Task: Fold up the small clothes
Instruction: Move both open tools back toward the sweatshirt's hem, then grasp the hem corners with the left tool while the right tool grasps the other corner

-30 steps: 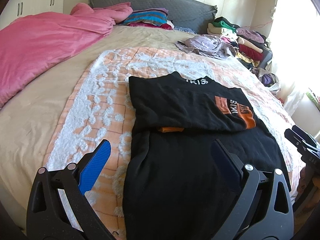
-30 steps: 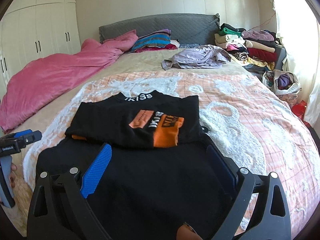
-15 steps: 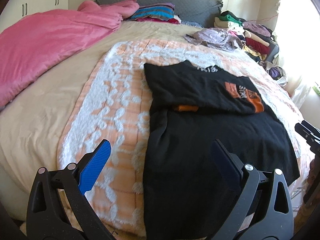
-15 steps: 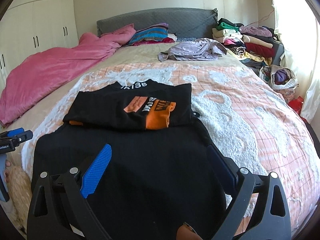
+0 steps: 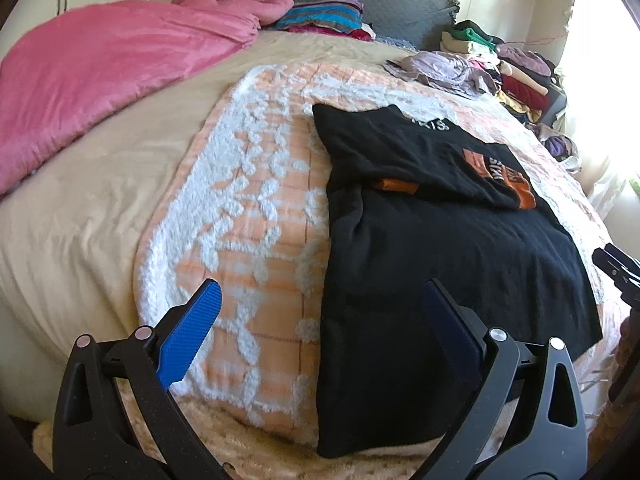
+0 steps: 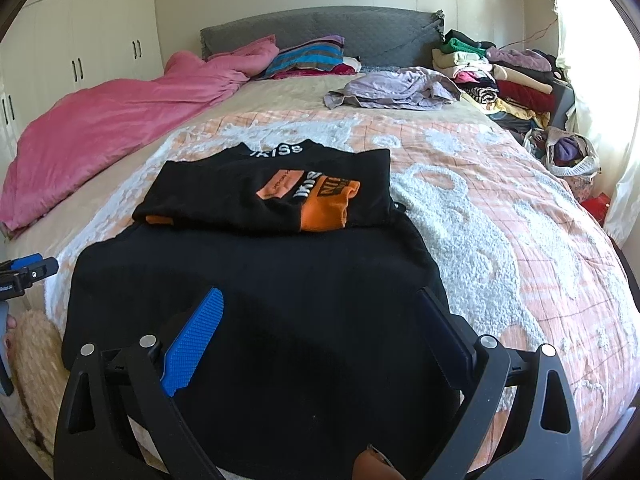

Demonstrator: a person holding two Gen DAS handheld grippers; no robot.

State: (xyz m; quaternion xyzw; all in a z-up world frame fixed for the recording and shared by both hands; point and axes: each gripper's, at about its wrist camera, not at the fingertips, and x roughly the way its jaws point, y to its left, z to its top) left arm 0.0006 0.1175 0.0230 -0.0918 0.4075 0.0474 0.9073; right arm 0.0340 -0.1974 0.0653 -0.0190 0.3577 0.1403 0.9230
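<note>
A black shirt with orange print lies on the bed. Its upper part with both sleeves is folded in, and its lower hem hangs over the bed's front edge. My left gripper is open and empty, hovering above the hem's left corner. My right gripper is open and empty above the hem's right part. Each gripper shows at the edge of the other view: the right one and the left one.
The shirt lies on a peach and white blanket. A pink duvet covers the left side. A lilac garment lies near the headboard. Stacked clothes stand at the right.
Both grippers have pulled back towards the bed's front edge and stayed open. The shirt has not moved.
</note>
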